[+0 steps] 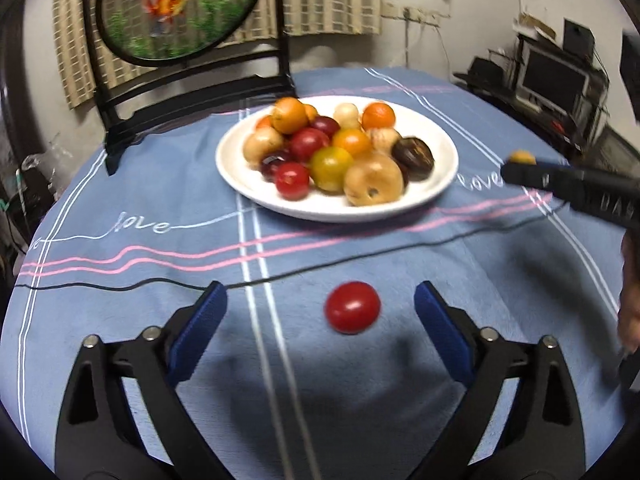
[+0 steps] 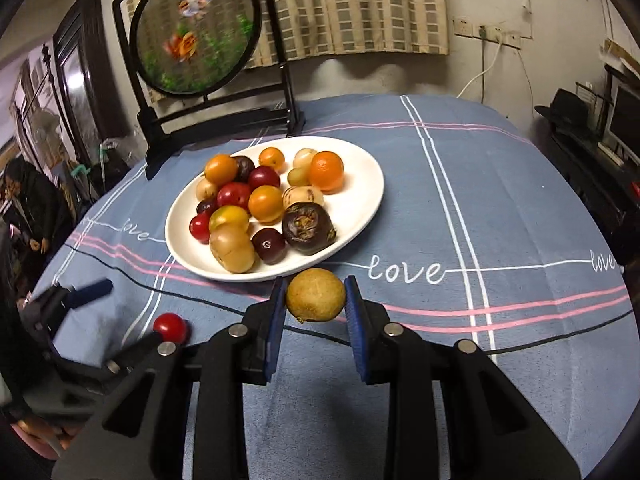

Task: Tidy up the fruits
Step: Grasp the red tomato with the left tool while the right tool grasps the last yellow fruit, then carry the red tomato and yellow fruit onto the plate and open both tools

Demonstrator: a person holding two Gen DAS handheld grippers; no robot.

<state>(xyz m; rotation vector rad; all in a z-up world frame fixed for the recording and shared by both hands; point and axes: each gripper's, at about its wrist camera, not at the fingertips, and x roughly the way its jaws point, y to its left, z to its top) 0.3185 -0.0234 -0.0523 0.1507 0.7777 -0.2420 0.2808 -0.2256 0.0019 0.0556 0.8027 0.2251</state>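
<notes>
Left gripper wide open over blue tablecloth, pads clear of red tomato lying on cloth between them, nearer the right pad. Right gripper clamped on yellow-brown round fruit, held above cloth just off the plate rim at 6 o'clock. White plate piled with mixed fruit: orange, red, dark purple, tan. Round painted screen on black stand at 11 o'clock beyond plate. In right wrist view, tomato at 8 o'clock of plate, well apart.
</notes>
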